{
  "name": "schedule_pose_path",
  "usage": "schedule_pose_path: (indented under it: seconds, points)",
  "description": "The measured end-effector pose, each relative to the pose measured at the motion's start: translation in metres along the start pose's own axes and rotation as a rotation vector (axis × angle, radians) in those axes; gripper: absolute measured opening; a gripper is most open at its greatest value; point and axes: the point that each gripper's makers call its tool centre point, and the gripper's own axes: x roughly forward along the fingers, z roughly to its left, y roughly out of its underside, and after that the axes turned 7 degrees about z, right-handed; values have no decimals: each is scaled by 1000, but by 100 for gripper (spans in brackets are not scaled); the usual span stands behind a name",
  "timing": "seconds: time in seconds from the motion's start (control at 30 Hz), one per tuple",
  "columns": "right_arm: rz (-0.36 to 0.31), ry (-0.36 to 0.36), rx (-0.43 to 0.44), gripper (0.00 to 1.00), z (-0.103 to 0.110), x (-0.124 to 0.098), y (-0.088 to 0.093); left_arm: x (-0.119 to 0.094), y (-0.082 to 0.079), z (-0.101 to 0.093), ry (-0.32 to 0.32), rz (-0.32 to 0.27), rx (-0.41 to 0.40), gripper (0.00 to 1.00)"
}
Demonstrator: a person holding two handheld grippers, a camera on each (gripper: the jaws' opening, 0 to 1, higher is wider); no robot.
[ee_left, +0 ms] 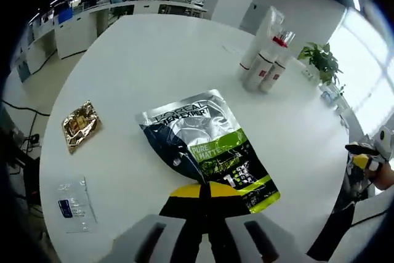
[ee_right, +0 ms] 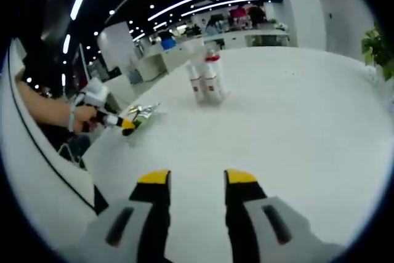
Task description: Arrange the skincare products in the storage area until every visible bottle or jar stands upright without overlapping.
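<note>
A round white table [ee_left: 154,60] carries everything, and the silver and green pouch [ee_left: 206,149] lying flat near its edge serves as the landmark. In the left gripper view the left gripper [ee_left: 206,192] has its yellow-tipped jaws pressed together on the near edge of that pouch, pinching it. Left of the pouch, well apart from it, lies a small gold sachet [ee_left: 80,124], and nearer the table's edge on the same side rests a clear flat packet with a blue label [ee_left: 71,204]. Beyond the pouch, toward the far side of the table, a cluster of white bottles [ee_left: 265,60] stands upright, touching one another, with a clear wrapper rising over them. A potted plant [ee_left: 321,61] sits past the bottles, off the table.

In the right gripper view the right gripper [ee_right: 197,180] hovers over bare table with its jaws spread wide and nothing between them. The same bottles [ee_right: 206,81] stand upright ahead of it. To the left, a person's hand [ee_right: 58,115] holds the other gripper, whose yellow tip meets the pouch [ee_right: 143,114] at the table's edge.
</note>
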Motion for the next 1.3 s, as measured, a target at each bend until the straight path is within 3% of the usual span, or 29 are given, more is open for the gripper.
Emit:
schedule_pose_path:
  seconds: [0.13, 0.23, 0.37, 0.43, 0.53, 0.63, 0.67, 0.87, 1.03, 1.1, 1.3]
  points:
    - [-31, -119, 83, 38, 23, 11, -19, -6, 1, -33, 66, -32, 49, 0]
    - [-40, -194, 120, 41, 41, 19, -30, -11, 3, -56, 108, -24, 84, 0]
    - [-29, -317, 205, 47, 70, 30, -41, -26, 1, -100, 181, -53, 135, 0]
    - [-41, -380, 276, 51, 83, 34, -50, -33, 2, -121, 201, -56, 214, 0]
    - [-44, -478, 390, 55, 100, 35, -61, -42, 1, -141, 224, -71, 272, 0]
    - [-54, -519, 453, 54, 107, 36, -69, -51, 2, -157, 229, -82, 351, 0]
    - [-57, -543, 488, 53, 111, 36, -72, -55, 2, -164, 233, -87, 378, 0]
    - [-30, -566, 502, 34, 115, 36, -71, -70, 3, -186, 243, -100, 474, 0]
    - [-12, -579, 522, 24, 117, 34, -65, -76, 3, -196, 253, -113, 503, 0]
    - [0, -600, 518, 13, 120, 32, -63, -77, 4, -198, 253, -114, 513, 0]
    - [53, -589, 536, 2, 116, 31, -50, -74, 10, -198, 269, -114, 511, 1]
